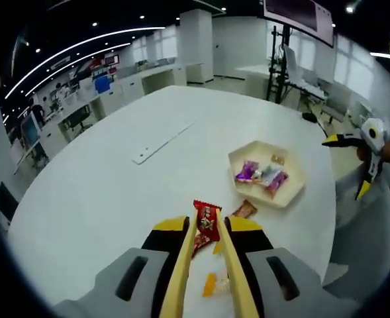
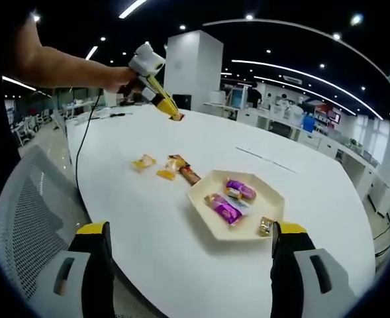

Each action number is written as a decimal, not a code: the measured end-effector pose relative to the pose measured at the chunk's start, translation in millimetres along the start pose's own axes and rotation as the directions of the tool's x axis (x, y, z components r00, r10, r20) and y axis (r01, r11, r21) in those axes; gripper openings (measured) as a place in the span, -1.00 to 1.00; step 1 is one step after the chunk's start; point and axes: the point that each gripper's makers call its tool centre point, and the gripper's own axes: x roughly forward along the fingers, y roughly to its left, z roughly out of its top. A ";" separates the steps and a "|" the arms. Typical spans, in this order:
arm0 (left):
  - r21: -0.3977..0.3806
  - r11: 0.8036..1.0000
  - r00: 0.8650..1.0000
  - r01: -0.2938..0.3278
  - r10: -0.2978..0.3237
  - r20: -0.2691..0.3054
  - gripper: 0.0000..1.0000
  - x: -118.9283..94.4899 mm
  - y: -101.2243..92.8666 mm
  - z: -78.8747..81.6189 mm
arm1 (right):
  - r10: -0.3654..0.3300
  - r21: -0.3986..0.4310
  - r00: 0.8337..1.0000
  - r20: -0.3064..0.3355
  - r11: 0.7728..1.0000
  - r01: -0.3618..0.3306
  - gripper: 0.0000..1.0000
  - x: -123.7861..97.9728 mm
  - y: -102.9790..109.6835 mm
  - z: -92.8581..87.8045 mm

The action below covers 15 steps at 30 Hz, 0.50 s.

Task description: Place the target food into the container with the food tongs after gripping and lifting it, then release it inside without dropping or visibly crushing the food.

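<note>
The left gripper (image 1: 209, 228) pinches a red snack packet (image 1: 206, 222) between its yellow tongs, lifted above the white table (image 1: 115, 185), so gripping and lifting look done. The carry to the hexagonal tray (image 1: 294, 189), which already holds purple-wrapped snacks (image 2: 226, 209), and the release remain. The right gripper (image 2: 191, 255) hangs spread wide and empty.
</note>
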 end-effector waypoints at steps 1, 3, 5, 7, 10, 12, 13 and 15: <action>0.002 1.000 1.000 -0.005 0.005 0.001 -0.66 1.7 0.1 1.3 | -0.001 0.001 1.000 0.001 1.000 0.001 0.99 -0.1 -0.1 -0.1; 0.009 1.000 1.000 -0.003 0.003 -0.004 -0.66 4.4 -3.5 2.7 | -0.007 0.003 1.000 0.004 1.000 0.007 0.99 -0.6 -1.4 0.2; 0.013 1.000 1.000 0.006 -0.006 -0.002 -0.66 7.9 -9.2 5.8 | -0.009 0.004 1.000 0.007 1.000 0.009 0.98 -0.9 -2.0 1.4; 0.018 1.000 1.000 0.018 -0.018 -0.004 -0.66 12.6 -15.6 8.6 | -0.012 0.002 1.000 0.010 1.000 0.012 0.98 -1.1 -2.6 1.8; 0.030 0.999 0.999 0.031 -0.031 -0.014 -0.66 18.8 -24.3 9.5 | -0.016 0.005 1.000 0.014 1.000 0.016 0.98 -1.7 -3.5 2.4; 0.038 0.999 0.999 0.035 -0.035 -0.009 -0.66 23.7 -26.5 12.2 | -0.020 0.008 1.000 0.015 1.000 0.020 0.98 -2.0 -4.1 2.2; 0.037 0.998 0.999 0.042 -0.042 -0.009 -0.66 25.2 -29.9 13.8 | -0.021 0.008 1.000 0.014 1.000 0.020 0.98 -2.1 -4.1 1.9; 0.042 0.998 0.999 0.049 -0.049 -0.004 -0.66 29.5 -36.1 17.6 | -0.022 0.010 1.000 0.018 1.000 0.022 0.97 -2.8 -4.0 3.0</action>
